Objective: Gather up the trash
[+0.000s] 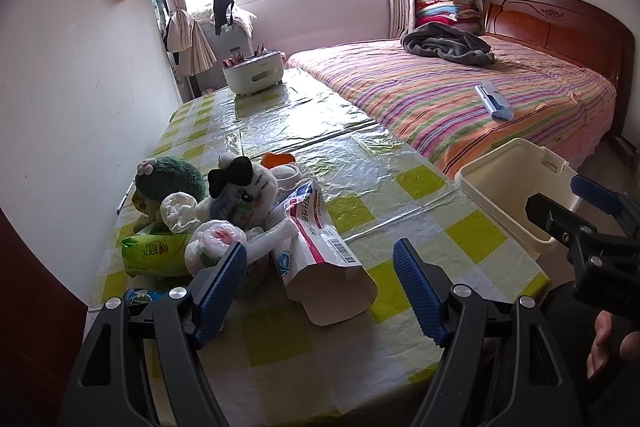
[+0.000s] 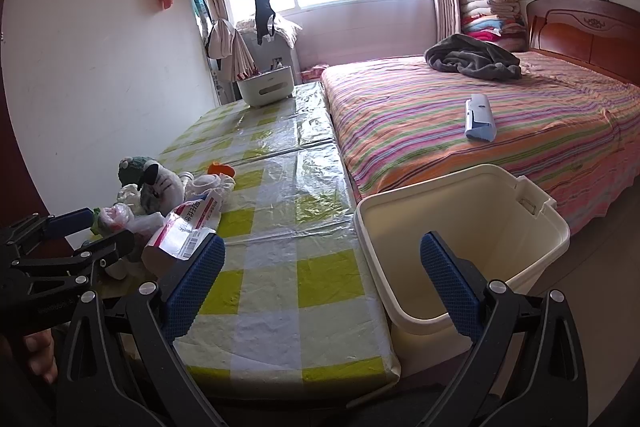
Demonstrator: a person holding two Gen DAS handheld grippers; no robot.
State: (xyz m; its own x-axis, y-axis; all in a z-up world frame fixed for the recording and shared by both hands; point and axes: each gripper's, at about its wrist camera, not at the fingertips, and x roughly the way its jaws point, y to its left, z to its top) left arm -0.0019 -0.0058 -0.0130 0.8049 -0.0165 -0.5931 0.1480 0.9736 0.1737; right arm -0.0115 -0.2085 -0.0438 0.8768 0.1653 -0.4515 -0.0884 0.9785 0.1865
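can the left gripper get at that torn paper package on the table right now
Probably yes. The left gripper is open, and the torn paper package lies on the table just ahead of its fingers with nothing between.

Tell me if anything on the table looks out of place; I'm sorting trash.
The torn paper package lies on its side, open end gaping, against crumpled plastic bags and tissue heaped around a plush cat.
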